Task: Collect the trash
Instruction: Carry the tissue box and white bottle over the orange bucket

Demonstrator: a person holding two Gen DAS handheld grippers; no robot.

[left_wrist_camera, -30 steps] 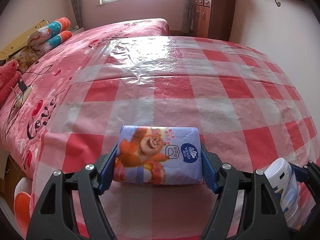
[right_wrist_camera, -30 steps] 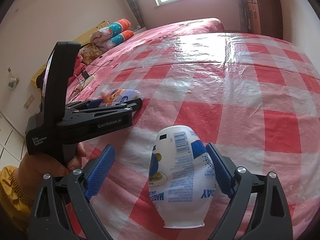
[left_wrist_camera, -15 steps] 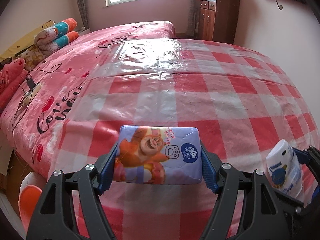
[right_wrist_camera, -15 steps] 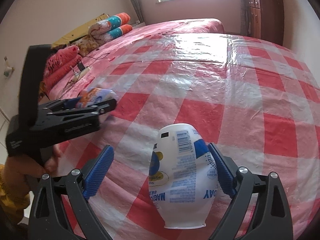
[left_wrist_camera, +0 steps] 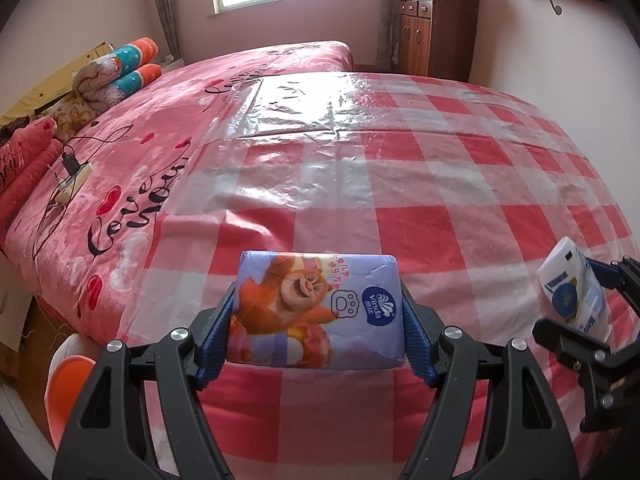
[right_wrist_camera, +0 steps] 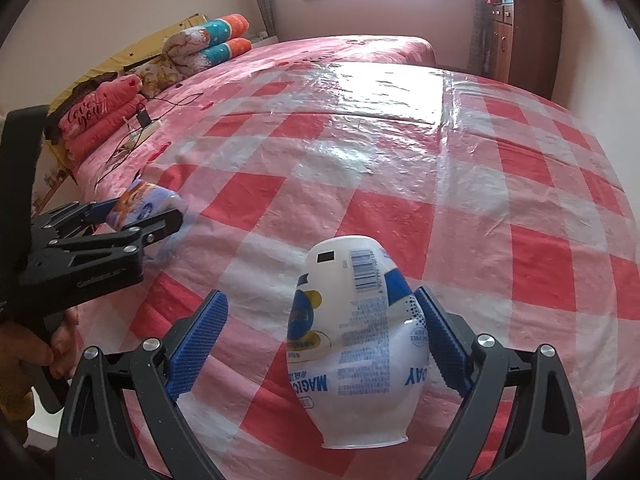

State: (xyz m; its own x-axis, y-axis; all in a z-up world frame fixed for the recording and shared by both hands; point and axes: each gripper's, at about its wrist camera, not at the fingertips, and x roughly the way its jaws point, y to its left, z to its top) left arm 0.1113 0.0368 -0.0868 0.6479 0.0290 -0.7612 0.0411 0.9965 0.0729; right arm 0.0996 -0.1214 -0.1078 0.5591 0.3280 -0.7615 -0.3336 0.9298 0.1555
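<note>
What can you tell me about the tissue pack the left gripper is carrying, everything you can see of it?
The tissue pack is a soft, rectangular packet in glossy lilac plastic wrap, printed with an orange cartoon bear, a paw mark and a round blue Vinda logo. It looks sealed and slightly puffy. The left gripper holds it by its two short ends, blue pads pressing each side, its printed face to the camera. It hangs above the red-and-white checked sheet; nothing else touches it.

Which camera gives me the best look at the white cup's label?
The right wrist view: the white cup fills the frame centre, barcode and blue print facing the lens. The left wrist view catches it only small at the right edge.
</note>
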